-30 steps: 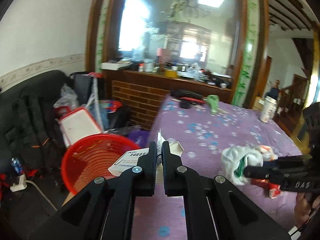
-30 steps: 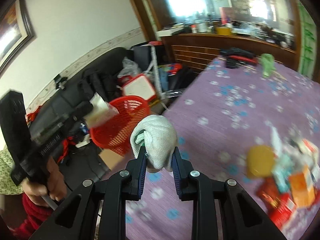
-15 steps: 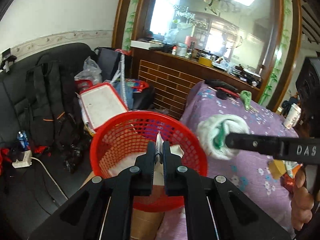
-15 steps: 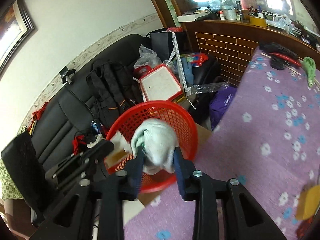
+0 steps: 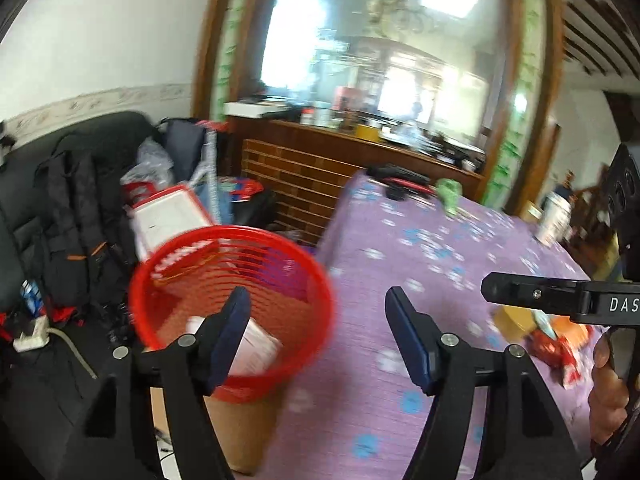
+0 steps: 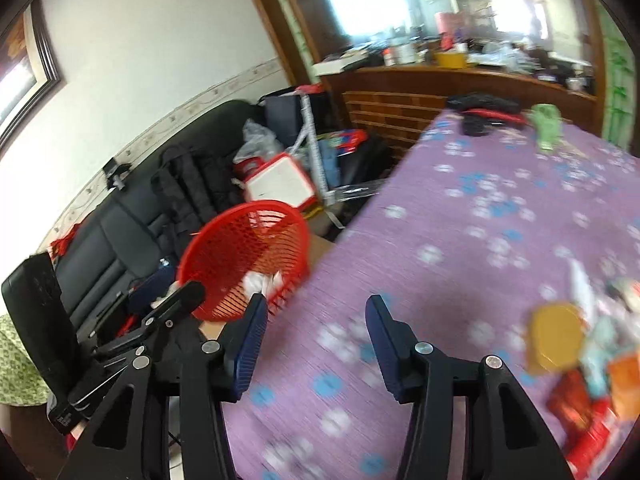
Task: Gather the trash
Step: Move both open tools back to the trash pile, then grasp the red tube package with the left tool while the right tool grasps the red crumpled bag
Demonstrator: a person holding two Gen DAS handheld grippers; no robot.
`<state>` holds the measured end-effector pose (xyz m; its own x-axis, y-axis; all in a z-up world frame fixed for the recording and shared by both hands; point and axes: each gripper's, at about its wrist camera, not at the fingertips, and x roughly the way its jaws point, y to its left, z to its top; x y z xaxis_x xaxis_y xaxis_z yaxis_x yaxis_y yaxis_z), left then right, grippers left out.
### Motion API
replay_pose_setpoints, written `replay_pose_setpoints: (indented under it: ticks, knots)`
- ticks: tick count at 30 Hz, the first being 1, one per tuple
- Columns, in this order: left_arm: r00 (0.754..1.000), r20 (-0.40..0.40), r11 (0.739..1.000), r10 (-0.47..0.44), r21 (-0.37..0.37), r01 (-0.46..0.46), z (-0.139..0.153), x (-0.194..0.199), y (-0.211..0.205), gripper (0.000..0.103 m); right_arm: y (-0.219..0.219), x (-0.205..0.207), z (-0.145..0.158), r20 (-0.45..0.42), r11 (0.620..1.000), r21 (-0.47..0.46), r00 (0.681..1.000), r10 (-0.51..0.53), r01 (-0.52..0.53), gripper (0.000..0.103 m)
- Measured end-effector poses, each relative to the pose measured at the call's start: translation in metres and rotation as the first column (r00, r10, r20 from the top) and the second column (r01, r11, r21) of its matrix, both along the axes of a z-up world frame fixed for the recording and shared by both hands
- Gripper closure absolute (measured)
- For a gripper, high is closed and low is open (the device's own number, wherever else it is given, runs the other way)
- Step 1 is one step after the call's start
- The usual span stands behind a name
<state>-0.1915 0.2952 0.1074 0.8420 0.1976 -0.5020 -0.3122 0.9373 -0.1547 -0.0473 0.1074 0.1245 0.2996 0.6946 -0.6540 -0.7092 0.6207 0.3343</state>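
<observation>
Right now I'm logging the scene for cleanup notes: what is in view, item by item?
Basket: one, red mesh, beside the table's edge.
White box: one, inside the basket.
White wad: one, in the basket.
Table: one, purple flowered cloth.
Trash pile: several pieces, yellow, red, orange, on the table's near right.
Green item: one, far end of the table.
Sofa: one, black, along the wall.
Left tool: open, empty.
Right tool: open, empty.
</observation>
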Motion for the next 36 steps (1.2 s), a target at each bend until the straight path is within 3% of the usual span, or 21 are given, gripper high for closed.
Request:
replay_pose_setpoints:
  ticks: [6,11,14,16,20,22,25,27,33,36]
  knots:
    - [0.985,-0.049,0.987,-0.163,0.004,0.163,-0.016,0.030,-0.076,0.033,-0.105,-0.008,-0.009,0.006,0.989,0.008,0.989,-0.147,0.147,0.048]
    - [0.949,-0.111,0.956,-0.295,-0.046,0.291,-0.032,0.056,-0.130,0.033,-0.208,0.003,-0.021,-0.047,0.940,0.029,0.940,-0.338,0.340,0.048]
    - [0.915,-0.144,0.926,-0.377,-0.094,0.367,-0.038,0.072,-0.165,0.033,-0.260,0.009,-0.032,-0.097,0.893,0.048,0.892,-0.441,0.447,0.048]
    - [0.877,-0.169,0.891,-0.449,-0.161,0.425,-0.042,0.084,-0.189,0.033,-0.285,0.013,-0.038,-0.125,0.867,0.058,0.865,-0.486,0.495,0.048]
    - [0.805,-0.196,0.821,-0.560,-0.267,0.505,-0.049,0.103,-0.231,0.033,-0.314,0.016,-0.043,-0.147,0.842,0.087,0.843,-0.517,0.532,0.048]
    - [0.781,-0.208,0.800,-0.589,-0.284,0.528,-0.051,0.109,-0.250,0.033,-0.321,0.018,-0.043,-0.147,0.836,0.093,0.838,-0.526,0.541,0.048]
    - [0.754,-0.248,0.791,-0.608,-0.275,0.547,-0.059,0.118,-0.278,0.045,-0.332,0.020,-0.044,-0.146,0.823,0.101,0.827,-0.543,0.559,0.048]
    - [0.745,-0.268,0.789,-0.612,-0.277,0.549,-0.064,0.124,-0.286,0.046,-0.341,0.018,-0.047,-0.133,0.813,0.096,0.817,-0.561,0.574,0.048]
    - [0.743,-0.313,0.805,-0.592,-0.266,0.530,-0.079,0.141,-0.304,0.051,-0.367,0.027,-0.061,-0.156,0.776,0.084,0.778,-0.609,0.625,0.048]
    - [0.737,-0.330,0.807,-0.589,-0.273,0.523,-0.086,0.152,-0.310,0.068,-0.375,0.038,-0.070,-0.190,0.759,0.074,0.756,-0.627,0.647,0.049]
